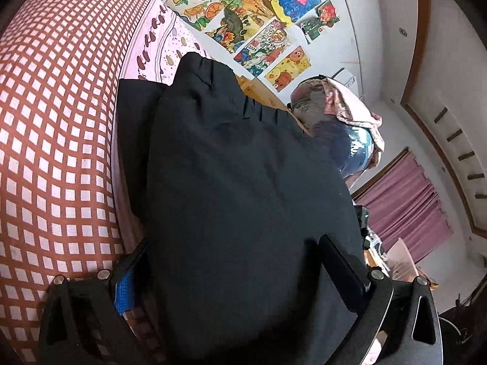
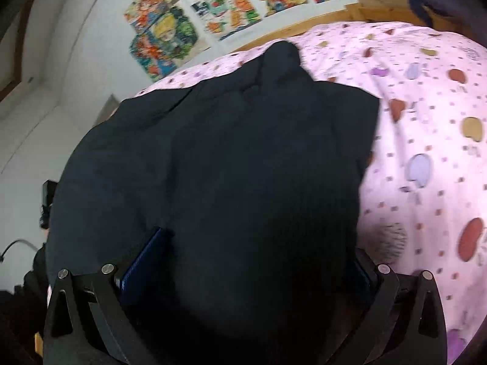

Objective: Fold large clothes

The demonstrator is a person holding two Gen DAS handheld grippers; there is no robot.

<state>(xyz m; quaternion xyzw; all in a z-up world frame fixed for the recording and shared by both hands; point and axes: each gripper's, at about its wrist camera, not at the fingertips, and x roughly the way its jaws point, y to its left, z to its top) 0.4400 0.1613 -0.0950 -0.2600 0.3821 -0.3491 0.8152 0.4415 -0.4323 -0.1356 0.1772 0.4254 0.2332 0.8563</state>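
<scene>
1. The left tongs (image 1: 234, 273) stand wide apart at the bottom of the left wrist frame, with the black garment (image 1: 243, 182) draped between and over the fingers (image 1: 341, 270); whether they pinch it cannot be told.
2. The right tongs (image 2: 243, 270) are likewise spread, with the black garment (image 2: 219, 167) filling the gap between them.
3. The garment lies on the bed, over the pink dotted sheet (image 2: 426, 152) at the right of the right wrist frame.
4. A red checked cover (image 1: 54, 137) fills the left of the left wrist frame.
5. No container shows clearly; colourful drawings (image 1: 258, 24) hang on the wall at the top.
</scene>
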